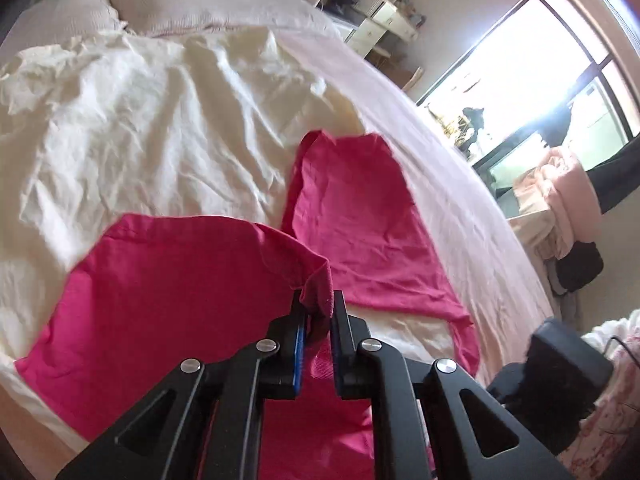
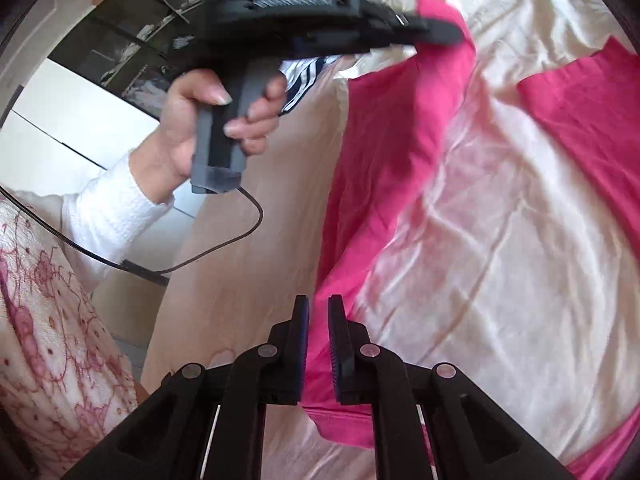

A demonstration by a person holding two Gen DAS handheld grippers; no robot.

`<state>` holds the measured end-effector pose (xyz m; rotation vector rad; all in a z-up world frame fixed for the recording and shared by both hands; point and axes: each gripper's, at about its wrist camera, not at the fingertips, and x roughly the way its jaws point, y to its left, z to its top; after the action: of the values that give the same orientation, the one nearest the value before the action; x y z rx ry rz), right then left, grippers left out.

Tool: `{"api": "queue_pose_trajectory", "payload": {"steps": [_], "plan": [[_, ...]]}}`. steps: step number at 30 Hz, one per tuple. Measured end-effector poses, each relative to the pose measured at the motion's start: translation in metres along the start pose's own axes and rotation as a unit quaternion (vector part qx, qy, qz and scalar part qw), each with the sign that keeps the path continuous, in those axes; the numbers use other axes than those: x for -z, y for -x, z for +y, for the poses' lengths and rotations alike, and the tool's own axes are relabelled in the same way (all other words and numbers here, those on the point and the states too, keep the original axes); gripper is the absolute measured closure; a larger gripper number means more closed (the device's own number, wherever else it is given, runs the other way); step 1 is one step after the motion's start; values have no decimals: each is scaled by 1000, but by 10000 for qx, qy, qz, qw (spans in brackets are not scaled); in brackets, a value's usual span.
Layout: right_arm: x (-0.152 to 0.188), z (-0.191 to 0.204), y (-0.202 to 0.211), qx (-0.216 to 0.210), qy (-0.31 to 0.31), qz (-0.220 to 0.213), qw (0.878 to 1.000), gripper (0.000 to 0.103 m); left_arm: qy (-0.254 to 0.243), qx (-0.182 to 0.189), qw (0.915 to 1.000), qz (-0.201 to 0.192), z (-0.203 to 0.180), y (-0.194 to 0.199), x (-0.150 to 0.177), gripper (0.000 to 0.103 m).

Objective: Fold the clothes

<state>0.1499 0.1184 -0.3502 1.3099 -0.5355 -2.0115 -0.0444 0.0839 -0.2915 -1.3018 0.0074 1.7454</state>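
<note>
A bright pink garment (image 1: 160,288) lies across a crumpled cream sheet (image 1: 140,120) on the bed, one part lifted and another part flat farther off. My left gripper (image 1: 318,304) is shut on a bunched edge of the pink garment. In the right wrist view this left gripper (image 2: 452,34) hangs blurred at the top, held by a person's hand (image 2: 188,128), with the pink garment (image 2: 384,152) draping down from its tips. My right gripper (image 2: 318,308) is shut on the lower edge of the same fabric, which passes between its blue pads.
Two pillows (image 1: 180,0) lie at the head of the bed. A bright window (image 1: 520,60) and a pile of pale pink clothes (image 1: 560,192) are on the right. A black cable (image 2: 240,236) loops below the hand; a dark striped garment (image 2: 304,76) lies on the bed edge.
</note>
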Motion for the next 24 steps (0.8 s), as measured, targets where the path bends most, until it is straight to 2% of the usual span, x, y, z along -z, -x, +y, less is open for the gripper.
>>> {"api": "queue_pose_trajectory", "payload": {"steps": [1,3,4,6,7,8,10,11,13,14,15,16,17,19,20,22,24], "plan": [[-5,-6,7,143,-84,-65,9998,93,51,-5,10000,23,1,-6,0,94],[-14,-18,21,429,-251,-196,9986,91,214,154,9986,-463,7,14,8,93],[-19,-25,28,566,-341,-260,9975,88,216,-41,9971,-722,8,27,14,92],[-41,-33,31,836,-304,-293,9956,75,141,-683,9924,-1017,9,51,32,88],[-54,-33,30,990,-188,-277,9945,69,72,-856,9911,-1020,8,58,41,87],[-67,-34,28,1144,-72,-262,9931,69,1,-1020,9896,-1018,8,64,50,87],[-86,-40,34,1355,237,-263,9901,69,50,-932,9905,-1006,10,71,61,86],[-97,-36,29,1351,405,-266,9897,63,21,-856,9917,-960,8,73,61,86],[-110,-30,13,1345,630,-210,9887,54,-125,-980,9897,-1037,-1,80,60,85],[-117,-27,0,1431,687,-161,9872,54,-138,-1024,9884,-1112,-2,86,60,85],[-122,-25,-12,1552,736,-118,9851,54,-105,-1049,9873,-1184,-2,94,61,85],[-124,-25,-19,1847,740,-100,9799,54,-70,-1073,9862,-1256,-2,102,62,84],[-126,-26,-26,2141,744,-82,9739,54,-67,-1126,9853,-1279,-1,107,65,79],[-127,-35,-26,2590,458,-72,9648,54,-103,-1237,9849,-1208,0,109,72,58],[-124,-45,-14,2560,140,-142,9665,54,-142,-1293,9853,-1109,1,107,77,45],[-120,-60,12,2603,-347,-327,9643,54,-207,-1328,9873,-851,2,98,88,44],[-117,-58,41,2697,-378,-625,9602,54,-295,-1191,9909,-548,1,79,98,44]]}}
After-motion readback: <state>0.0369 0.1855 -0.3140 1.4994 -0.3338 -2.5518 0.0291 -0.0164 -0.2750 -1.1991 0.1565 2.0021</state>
